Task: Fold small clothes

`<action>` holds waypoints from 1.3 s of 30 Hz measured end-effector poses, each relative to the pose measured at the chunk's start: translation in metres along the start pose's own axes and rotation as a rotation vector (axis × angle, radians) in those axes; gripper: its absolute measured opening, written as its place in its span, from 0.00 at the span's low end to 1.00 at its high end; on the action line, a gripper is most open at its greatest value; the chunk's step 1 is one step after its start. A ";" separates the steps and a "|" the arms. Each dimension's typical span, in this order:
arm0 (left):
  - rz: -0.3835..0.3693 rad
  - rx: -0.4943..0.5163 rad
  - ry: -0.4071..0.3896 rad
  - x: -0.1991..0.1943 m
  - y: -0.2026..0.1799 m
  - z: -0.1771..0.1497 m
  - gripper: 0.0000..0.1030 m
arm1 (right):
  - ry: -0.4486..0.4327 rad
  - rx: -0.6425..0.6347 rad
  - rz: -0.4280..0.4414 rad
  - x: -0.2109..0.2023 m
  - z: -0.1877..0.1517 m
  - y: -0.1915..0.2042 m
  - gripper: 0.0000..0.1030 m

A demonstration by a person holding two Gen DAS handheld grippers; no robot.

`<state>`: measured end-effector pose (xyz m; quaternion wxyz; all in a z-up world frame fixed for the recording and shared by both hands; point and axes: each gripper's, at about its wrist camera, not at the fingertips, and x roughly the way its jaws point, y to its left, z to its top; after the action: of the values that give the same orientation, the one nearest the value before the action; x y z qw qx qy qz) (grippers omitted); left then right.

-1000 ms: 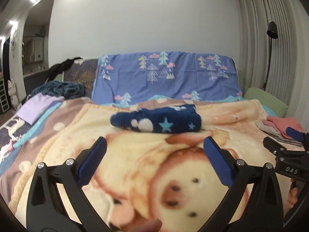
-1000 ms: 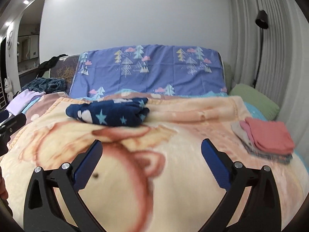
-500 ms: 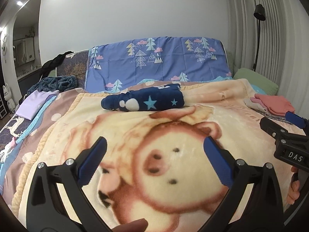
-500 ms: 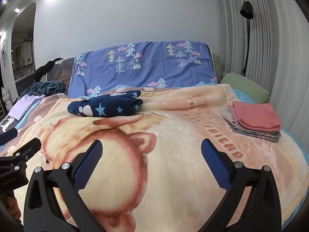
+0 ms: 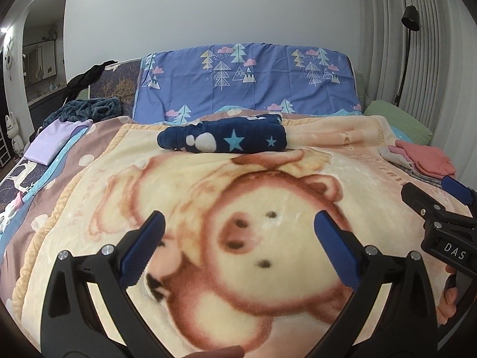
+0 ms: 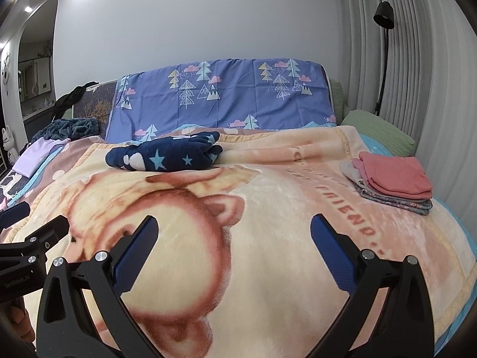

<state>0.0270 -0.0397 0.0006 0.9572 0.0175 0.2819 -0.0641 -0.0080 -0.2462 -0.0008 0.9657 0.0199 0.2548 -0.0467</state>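
While both the left gripper and right gripper are hovering wide and empty, the distant navy bundle is risking unrolling if only its loose top layer gets pinched.

The stack of folded clothes is partly hidden behind the right gripper.

White wall, pleated curtain, black floor lamp, arched doorway

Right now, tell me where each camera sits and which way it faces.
Left wrist: on the left tool, facing the headboard across the bear blanket; the right tool shows at right.
Right wrist: on the right tool, same heading; the left tool's tip shows at left.
Shared: navy star garment, folded pink stack.
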 end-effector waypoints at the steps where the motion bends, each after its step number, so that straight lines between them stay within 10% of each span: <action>1: 0.000 0.001 0.001 0.000 0.000 0.000 0.98 | 0.000 -0.001 0.002 0.000 0.000 0.001 0.99; 39: -0.018 0.051 -0.013 0.007 0.001 -0.010 0.98 | 0.014 -0.011 -0.008 0.008 -0.003 0.002 0.99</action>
<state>0.0274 -0.0387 -0.0110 0.9576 0.0387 0.2740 -0.0799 -0.0029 -0.2447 -0.0075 0.9637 0.0139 0.2620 -0.0487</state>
